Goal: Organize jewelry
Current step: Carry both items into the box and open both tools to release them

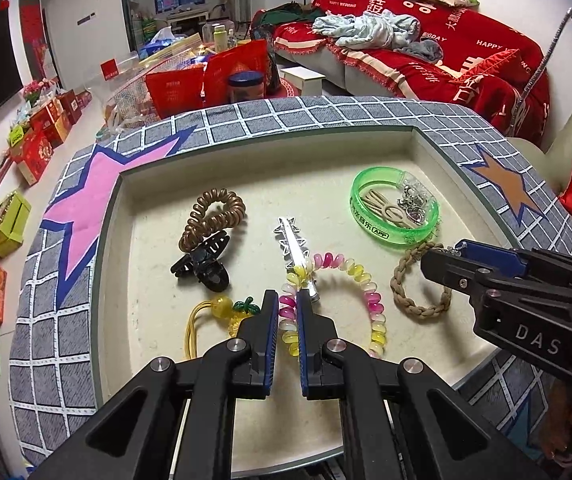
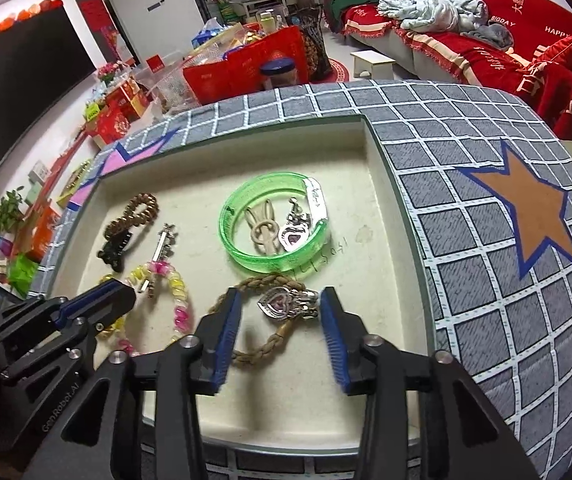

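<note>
A cream tray (image 1: 246,168) holds jewelry. My left gripper (image 1: 287,300) is nearly shut around the pink-and-yellow coil hair tie (image 1: 366,284), its jaws on either side of the coil beside the silver star hair clip (image 1: 294,246). My right gripper (image 2: 280,300) is open; a silver heart pendant (image 2: 282,302) lies between its jaws on the braided tan cord (image 2: 270,344). The green bangle (image 2: 246,256) rings a beige hair clip (image 2: 264,232) and another heart charm (image 2: 294,236). The right gripper also shows in the left wrist view (image 1: 446,254).
A brown coil tie (image 1: 214,216), a black claw clip (image 1: 206,266) and a yellow bead cord (image 1: 222,308) lie at the tray's left. A grey checked cloth (image 2: 486,240) with stars surrounds the tray. Red sofa (image 1: 446,52) and boxes stand beyond.
</note>
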`<act>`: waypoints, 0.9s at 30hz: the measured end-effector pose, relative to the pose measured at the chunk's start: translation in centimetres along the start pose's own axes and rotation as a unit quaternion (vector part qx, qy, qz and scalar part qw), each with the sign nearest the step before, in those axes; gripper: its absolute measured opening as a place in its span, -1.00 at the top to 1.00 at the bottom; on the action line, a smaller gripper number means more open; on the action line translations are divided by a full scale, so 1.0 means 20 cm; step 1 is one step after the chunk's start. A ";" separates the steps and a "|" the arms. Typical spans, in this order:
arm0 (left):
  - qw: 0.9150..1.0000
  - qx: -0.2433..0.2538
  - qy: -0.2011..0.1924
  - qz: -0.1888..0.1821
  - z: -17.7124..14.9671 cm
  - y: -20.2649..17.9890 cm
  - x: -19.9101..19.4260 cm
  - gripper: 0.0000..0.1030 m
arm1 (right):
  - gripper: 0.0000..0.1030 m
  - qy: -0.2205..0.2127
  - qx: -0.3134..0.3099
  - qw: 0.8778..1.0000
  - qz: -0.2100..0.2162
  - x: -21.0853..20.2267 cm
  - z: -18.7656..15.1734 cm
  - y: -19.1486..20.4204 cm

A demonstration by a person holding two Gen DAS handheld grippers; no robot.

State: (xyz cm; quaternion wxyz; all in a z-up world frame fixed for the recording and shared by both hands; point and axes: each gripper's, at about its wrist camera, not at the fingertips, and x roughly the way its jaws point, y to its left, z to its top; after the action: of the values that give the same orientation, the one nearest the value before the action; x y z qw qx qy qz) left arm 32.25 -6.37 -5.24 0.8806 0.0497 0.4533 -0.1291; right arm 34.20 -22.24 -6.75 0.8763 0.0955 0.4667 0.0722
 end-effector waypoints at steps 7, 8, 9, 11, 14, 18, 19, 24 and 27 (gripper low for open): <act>1.000 0.006 -0.022 0.002 0.00 -0.01 -0.06 0.49 | -0.36 -0.024 0.031 0.999 0.031 -0.09 0.01 -0.02; 1.000 0.006 -0.024 0.004 0.00 -0.01 -0.06 0.49 | -0.37 -0.026 0.033 0.999 0.032 -0.10 0.01 -0.02; 1.000 0.006 -0.025 0.006 -0.01 -0.01 -0.06 0.49 | -0.37 -0.029 0.034 0.998 0.032 -0.12 0.02 -0.02; 1.000 0.003 -0.026 0.010 -0.01 0.00 -0.07 0.49 | -0.37 -0.036 0.034 0.998 0.032 -0.15 0.01 -0.02; 1.000 -0.001 -0.022 0.014 0.00 0.01 -0.06 0.49 | -0.37 -0.041 0.035 0.998 0.033 -0.18 0.01 -0.01; 1.000 0.005 -0.009 0.022 0.01 -0.01 -0.03 0.49 | -0.38 -0.045 0.036 0.998 0.034 -0.22 0.00 -0.01; 1.000 0.008 -0.005 0.021 0.01 -0.01 -0.02 0.49 | -0.38 -0.045 0.036 0.998 0.034 -0.23 0.00 -0.01; 1.000 0.017 -0.004 0.024 0.01 -0.03 -0.02 0.49 | -0.38 -0.051 0.034 0.998 0.034 -0.27 -0.01 -0.02; 1.000 0.013 -0.005 0.026 0.01 -0.02 -0.02 0.49 | -0.38 -0.058 0.035 0.997 0.033 -0.30 -0.02 -0.02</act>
State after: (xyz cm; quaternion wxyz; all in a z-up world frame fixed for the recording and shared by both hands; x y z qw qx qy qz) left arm 32.03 -6.80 -4.90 0.8850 0.0721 0.4462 -0.1121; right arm 30.56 -23.87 -2.11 0.8951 0.1453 0.4140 0.0795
